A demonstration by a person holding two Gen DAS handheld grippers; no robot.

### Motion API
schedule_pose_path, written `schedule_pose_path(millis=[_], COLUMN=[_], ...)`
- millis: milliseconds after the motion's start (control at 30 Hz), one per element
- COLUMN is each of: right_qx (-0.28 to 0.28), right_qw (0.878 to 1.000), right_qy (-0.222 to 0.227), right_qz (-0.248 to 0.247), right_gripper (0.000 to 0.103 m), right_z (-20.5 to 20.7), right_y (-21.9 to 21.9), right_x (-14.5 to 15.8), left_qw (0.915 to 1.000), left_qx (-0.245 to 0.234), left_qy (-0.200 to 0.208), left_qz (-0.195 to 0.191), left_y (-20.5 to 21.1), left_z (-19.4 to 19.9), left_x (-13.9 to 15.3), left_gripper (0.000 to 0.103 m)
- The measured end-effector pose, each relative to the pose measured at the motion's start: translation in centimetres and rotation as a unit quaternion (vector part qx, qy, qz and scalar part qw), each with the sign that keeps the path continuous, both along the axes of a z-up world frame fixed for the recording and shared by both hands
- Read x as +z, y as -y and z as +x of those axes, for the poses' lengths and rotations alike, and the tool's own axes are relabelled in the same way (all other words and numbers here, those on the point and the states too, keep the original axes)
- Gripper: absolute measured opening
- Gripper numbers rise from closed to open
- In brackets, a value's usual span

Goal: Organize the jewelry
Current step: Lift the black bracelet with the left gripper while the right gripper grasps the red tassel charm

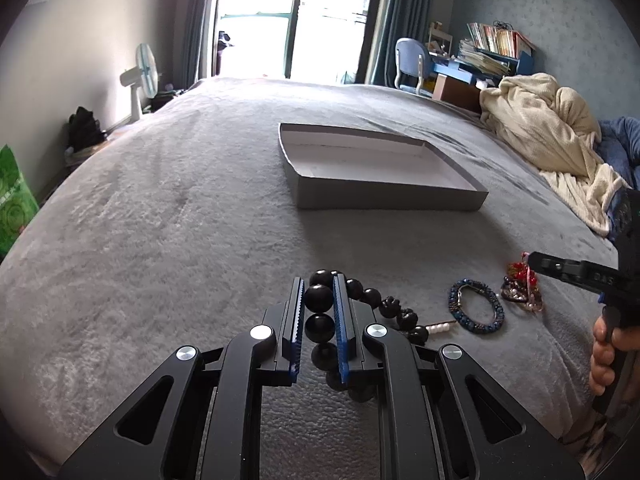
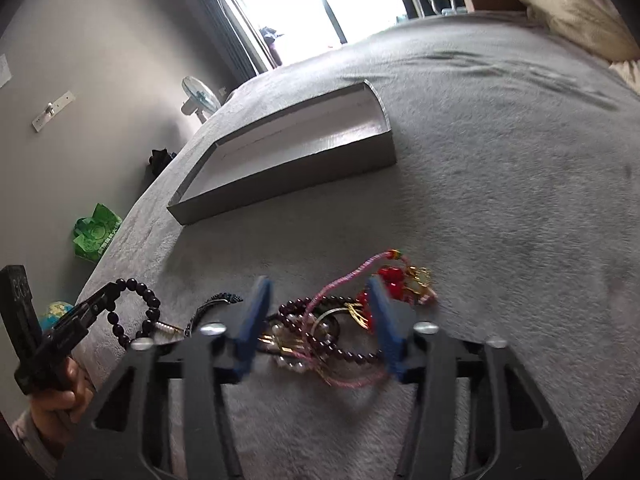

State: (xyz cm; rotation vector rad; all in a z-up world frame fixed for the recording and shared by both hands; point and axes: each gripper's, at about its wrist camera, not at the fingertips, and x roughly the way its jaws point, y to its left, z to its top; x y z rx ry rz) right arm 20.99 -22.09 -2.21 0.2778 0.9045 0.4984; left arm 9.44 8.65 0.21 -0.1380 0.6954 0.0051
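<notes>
- The left gripper [image 1: 319, 308], at the lower middle of the left wrist view, has its jaws nearly closed on the dark bead bracelet [image 1: 362, 300]; two large beads sit pinched between the blue pads, and the rest of the strand trails to the right and down onto the bed [image 1: 160, 220].
- The right gripper [image 2: 316, 320], at the lower middle of the right wrist view, has its jaws partly open, straddling the tangled pile of jewelry [image 2: 328, 336]. The blur hides whether the pads are pressing on it.
- That pile mixes a dark red bead strand, a pink cord, a red charm and gold-coloured bits. A blue beaded bracelet [image 1: 476, 306] lies apart on the bed, between the dark beads and the pile.
- The shallow grey box [image 1: 376, 168] sits open and empty at the upper middle of both views, well apart from the jewelry.
- Handling, as I judge it: the big beads look hard, smooth and round, so they could roll out of the pads; pinching across a bead, as now, seems sound. The strand is limp and will swing.
- The tangle is light and floppy; cords may snag one another, so a lift could drag several pieces at once. Taking the thickest bundle looks safest.
- No legible writing; the green bag [image 1: 12, 204] at the left edge carries print too small to read.
</notes>
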Motion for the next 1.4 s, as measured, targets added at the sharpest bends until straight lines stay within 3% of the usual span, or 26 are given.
schedule_pose_path(millis=[33, 100, 133, 367, 567, 833, 867, 967, 1067, 1267, 1400], right_qx=[0.000, 0.001, 0.001, -0.013, -0.013, -0.021, -0.023, -0.029, -0.021, 0.004, 0.000], right_qw=[1.000, 1.000, 1.000, 0.997, 0.994, 0.995, 0.996, 0.997, 0.999, 1.000, 1.000], right_qy=[-0.003, 0.001, 0.009, 0.066, 0.105, 0.094, 0.083, 0.067, 0.042, -0.004, -0.001], right_qz=[0.000, 0.005, 0.007, 0.027, 0.011, 0.012, 0.015, 0.020, 0.025, 0.023, 0.004], right_gripper=[0.028, 0.002, 0.000, 0.000, 0.000, 0.000, 0.003, 0.027, 0.038, 0.040, 0.040], right_z=[0.2, 0.3, 0.3, -0.6, -0.8, -0.7, -0.7, -1.1, -1.3, -0.9, -0.7], right_y=[0.0, 0.0, 0.1, 2.3, 3.0, 3.9, 4.1, 4.2, 3.4, 0.8, 0.4], right_x=[-0.1, 0.2, 0.5, 4.9, 8.2, 8.1, 7.6, 5.9, 3.7, 0.3, -0.3], left_qw=[1.0000, 1.0000, 0.9999, 0.9988, 0.9966, 0.9949, 0.9947, 0.9944, 0.9944, 0.9951, 0.9954], left_qx=[-0.001, -0.003, -0.006, -0.021, -0.030, -0.031, -0.032, -0.039, -0.046, -0.052, -0.057], left_qy=[0.000, 0.005, 0.011, 0.043, 0.075, 0.094, 0.095, 0.094, 0.091, 0.081, 0.076], left_qz=[-0.001, 0.001, 0.003, 0.007, 0.015, 0.020, 0.023, 0.027, 0.030, 0.020, 0.014], left_y=[0.0, 0.0, 0.1, 0.9, 1.7, 1.6, 1.7, 2.1, 2.6, 2.9, 3.2], left_z=[0.0, 0.0, -0.1, -0.3, -0.1, 0.6, 0.7, 1.1, 1.4, 1.9, 2.1], left_x=[0.0, 0.2, 0.5, 3.3, 6.3, 8.3, 8.4, 8.3, 7.9, 6.7, 5.9], left_gripper=[0.015, 0.015, 0.015, 0.015, 0.015, 0.015, 0.015, 0.015, 0.015, 0.015, 0.015])
